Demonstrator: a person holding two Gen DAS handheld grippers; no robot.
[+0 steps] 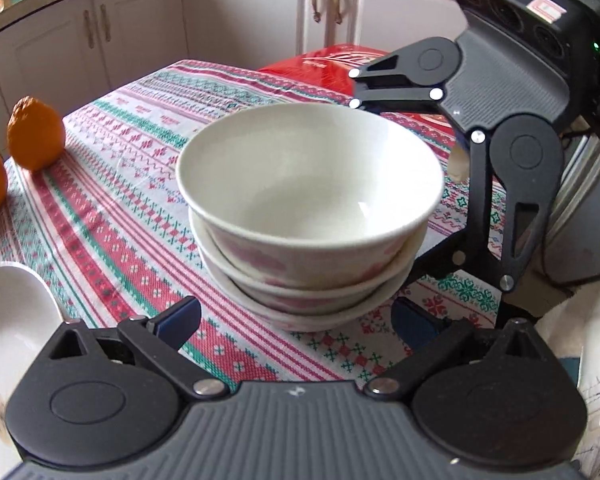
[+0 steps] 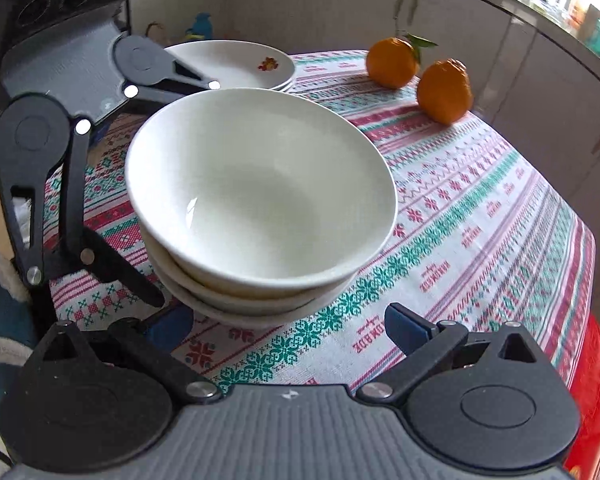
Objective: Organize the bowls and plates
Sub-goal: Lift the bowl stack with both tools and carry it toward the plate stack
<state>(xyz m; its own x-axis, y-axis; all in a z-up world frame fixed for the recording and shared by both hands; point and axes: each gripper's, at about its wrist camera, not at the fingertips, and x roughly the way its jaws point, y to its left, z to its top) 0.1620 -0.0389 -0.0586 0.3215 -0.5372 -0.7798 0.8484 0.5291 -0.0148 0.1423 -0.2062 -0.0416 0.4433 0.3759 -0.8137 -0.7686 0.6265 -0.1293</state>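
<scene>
A stack of three white bowls (image 1: 308, 208) with pink patterns stands on the patterned tablecloth (image 1: 120, 240); it also shows in the right wrist view (image 2: 260, 200). My left gripper (image 1: 296, 320) is open, its blue-padded fingers just short of the stack's base on either side. My right gripper (image 2: 292, 324) is open, facing the stack from the opposite side. Each gripper shows in the other's view: the right gripper (image 1: 432, 184) and the left gripper (image 2: 168, 192). A stack of white plates (image 2: 240, 64) lies beyond the bowls, its edge also in the left wrist view (image 1: 8, 320).
Two oranges (image 2: 420, 76) sit near the table's far edge, also seen in the left wrist view (image 1: 34, 140). A red box (image 1: 332, 68) lies behind the bowls. White cabinets (image 1: 140, 28) surround the table. The table edge (image 2: 580, 280) drops off at the right.
</scene>
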